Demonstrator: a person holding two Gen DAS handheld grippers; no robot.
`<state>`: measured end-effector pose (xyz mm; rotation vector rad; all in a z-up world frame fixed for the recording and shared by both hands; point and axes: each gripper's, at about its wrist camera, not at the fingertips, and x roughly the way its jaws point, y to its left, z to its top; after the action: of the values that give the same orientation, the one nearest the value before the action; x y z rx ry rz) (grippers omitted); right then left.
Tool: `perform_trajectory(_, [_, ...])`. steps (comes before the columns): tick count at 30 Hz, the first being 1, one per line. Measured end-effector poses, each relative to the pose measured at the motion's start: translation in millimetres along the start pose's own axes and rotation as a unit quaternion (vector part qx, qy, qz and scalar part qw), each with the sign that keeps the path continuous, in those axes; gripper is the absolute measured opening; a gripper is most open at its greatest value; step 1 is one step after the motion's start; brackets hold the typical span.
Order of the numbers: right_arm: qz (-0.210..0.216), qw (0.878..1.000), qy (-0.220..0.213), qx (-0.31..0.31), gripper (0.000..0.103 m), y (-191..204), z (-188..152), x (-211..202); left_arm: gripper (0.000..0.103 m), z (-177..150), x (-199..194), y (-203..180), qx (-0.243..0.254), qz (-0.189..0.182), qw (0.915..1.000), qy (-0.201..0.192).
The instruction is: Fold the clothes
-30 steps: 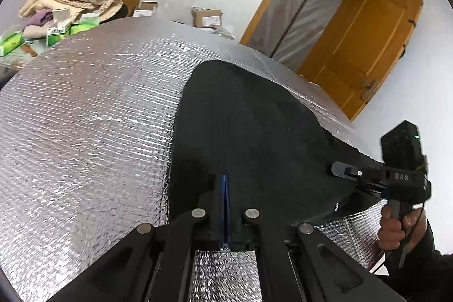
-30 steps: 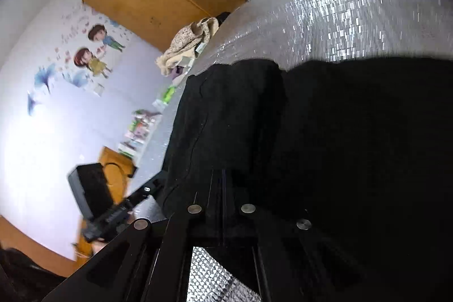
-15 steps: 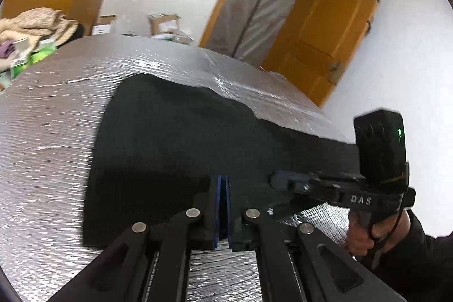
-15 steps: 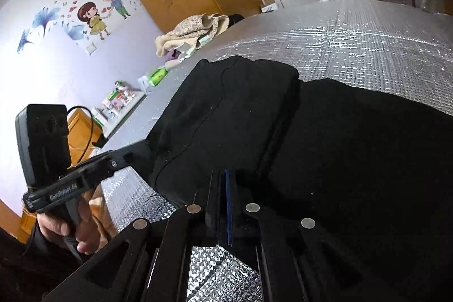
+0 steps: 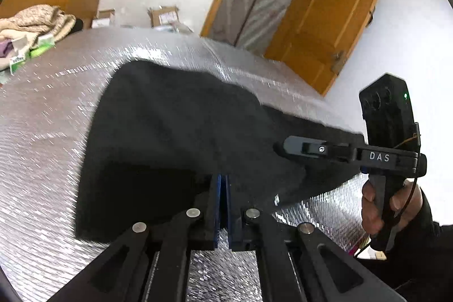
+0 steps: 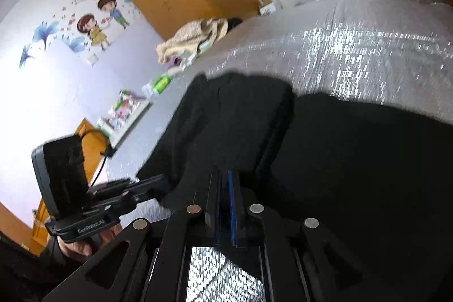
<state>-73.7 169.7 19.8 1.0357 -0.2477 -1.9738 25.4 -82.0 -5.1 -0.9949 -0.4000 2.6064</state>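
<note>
Black garment (image 5: 175, 132) half-folded on silver mat (image 5: 42, 132); left jaws clamp hem, right jaws opening around cloth.

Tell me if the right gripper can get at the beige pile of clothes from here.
Probably not: the beige pile lies at the far end of the foil-covered surface, and the right gripper, jaws opening, has the black garment between them.

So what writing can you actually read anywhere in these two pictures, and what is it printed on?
"DAS": white letters on the side of the right gripper, seen from the left wrist.
"GenROBOT.AI", roughly; small and partly unclear: on the side of the left gripper, seen from the right wrist.
Green boxes and cardboard boxes: labels too small to read.
Wall stickers: lettering too blurred.
</note>
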Motion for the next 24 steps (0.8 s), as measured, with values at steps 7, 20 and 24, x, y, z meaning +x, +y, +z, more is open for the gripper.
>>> perform_trajectory(7, [-0.034,0.999,-0.023,0.007,0.007,-4.8,33.9,3.0,0.002,5.9,10.4,30.5,-0.035,0.054,0.9979,0.005])
perform_trajectory(20, [-0.026,0.999,-0.011,-0.014,0.007,8.8,84.4,52.9,0.002,-9.5,12.9,48.6,-0.057,0.039,0.9976,-0.003])
perform_trajectory(24, [-0.031,0.999,0.013,-0.015,0.004,5.0,84.4,77.4,0.002,-10.3,12.6,50.3,-0.059,0.035,0.9976,-0.006])
